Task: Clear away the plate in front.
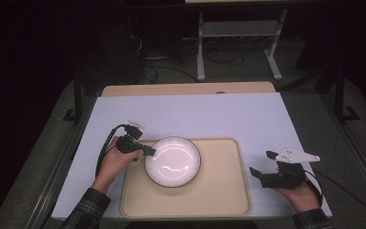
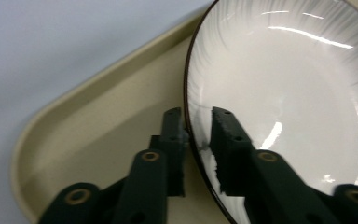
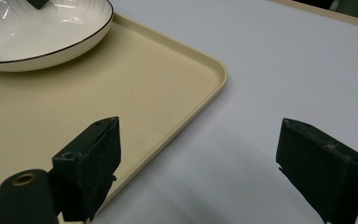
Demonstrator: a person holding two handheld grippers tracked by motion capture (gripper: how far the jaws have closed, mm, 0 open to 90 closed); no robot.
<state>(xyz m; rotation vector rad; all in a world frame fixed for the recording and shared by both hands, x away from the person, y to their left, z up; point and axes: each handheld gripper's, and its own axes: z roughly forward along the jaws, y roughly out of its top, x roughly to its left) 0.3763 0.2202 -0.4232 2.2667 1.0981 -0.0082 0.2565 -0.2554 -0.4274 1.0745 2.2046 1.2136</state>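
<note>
A white plate point(image 1: 173, 161) with a thin dark rim lies on the left part of a beige tray point(image 1: 219, 191). My left gripper point(image 1: 150, 151) is at the plate's left rim. In the left gripper view the gripper point(image 2: 196, 114) straddles that rim, one jaw outside over the tray point(image 2: 98, 121) and one inside over the plate point(image 2: 284, 93). A small gap shows beside the rim, so the pads do not press on it. My right gripper point(image 1: 262, 164) rests open just past the tray's right edge. Nothing lies between the jaws of this gripper point(image 3: 198, 125), and the plate point(image 3: 28, 28) shows far off.
The tray sits on a white sheet point(image 1: 195, 114) that covers a wooden table point(image 1: 186, 88). The tray's raised edge point(image 3: 205, 88) runs close to my right gripper's left jaw. Metal frame legs and cables stand on the dark floor behind the table.
</note>
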